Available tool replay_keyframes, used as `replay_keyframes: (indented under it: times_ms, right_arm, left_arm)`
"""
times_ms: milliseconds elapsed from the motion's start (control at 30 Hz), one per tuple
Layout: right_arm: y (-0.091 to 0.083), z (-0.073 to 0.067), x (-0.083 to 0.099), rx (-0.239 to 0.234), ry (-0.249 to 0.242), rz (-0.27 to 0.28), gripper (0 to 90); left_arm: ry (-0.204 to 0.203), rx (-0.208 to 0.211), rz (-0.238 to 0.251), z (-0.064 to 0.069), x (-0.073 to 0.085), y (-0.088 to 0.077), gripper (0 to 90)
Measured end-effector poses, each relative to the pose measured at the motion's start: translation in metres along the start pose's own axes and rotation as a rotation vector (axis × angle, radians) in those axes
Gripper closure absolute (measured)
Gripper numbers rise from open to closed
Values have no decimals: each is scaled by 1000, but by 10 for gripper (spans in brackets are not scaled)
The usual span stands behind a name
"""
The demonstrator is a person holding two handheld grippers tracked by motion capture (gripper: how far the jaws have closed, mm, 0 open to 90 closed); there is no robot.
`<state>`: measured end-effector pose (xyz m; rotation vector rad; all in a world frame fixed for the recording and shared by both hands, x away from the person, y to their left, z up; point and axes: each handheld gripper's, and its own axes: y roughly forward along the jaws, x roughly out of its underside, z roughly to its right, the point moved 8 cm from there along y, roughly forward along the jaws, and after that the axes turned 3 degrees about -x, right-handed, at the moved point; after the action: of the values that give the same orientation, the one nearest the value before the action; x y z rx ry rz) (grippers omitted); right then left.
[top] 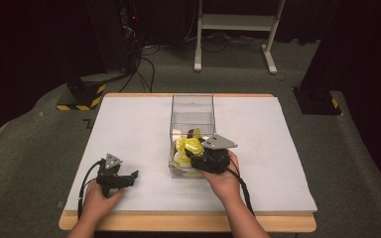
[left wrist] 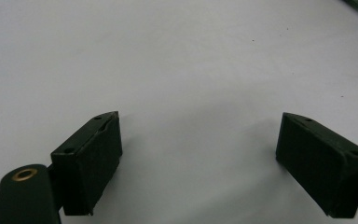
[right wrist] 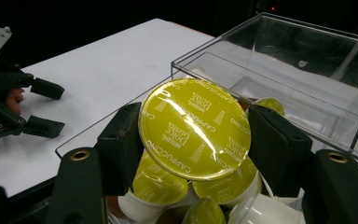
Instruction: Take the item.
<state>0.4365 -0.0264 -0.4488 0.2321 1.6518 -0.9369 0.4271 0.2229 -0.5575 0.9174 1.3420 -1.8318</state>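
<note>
- One capsule point(right wrist: 195, 128) sits pinched between your right gripper point(right wrist: 196, 140) jaws, raised just above the clear box point(right wrist: 307, 70).
- Its yellow foil lid faces back at the gripper camera, tilted; the body behind is hidden, so axis runs away from you.
- Below the jaws: at least four more capsules point(right wrist: 161, 186), partly cut off.
- Your left gripper point(left wrist: 198, 158): jaws spread, nothing between, resting on the table point(left wrist: 177, 56).
</note>
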Motion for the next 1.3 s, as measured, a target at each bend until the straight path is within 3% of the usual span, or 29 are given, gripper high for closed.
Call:
replay_keyframes:
  times_ms: [400, 1300]
  right_arm:
    - [-11, 4, -3, 4, 2, 25, 387]
    - [-23, 19, 7, 57, 23, 8, 387]
  left_arm:
    - [-2, 1, 2, 0, 0, 0, 144]
    - [-8, 1, 3, 0, 0, 0, 144]
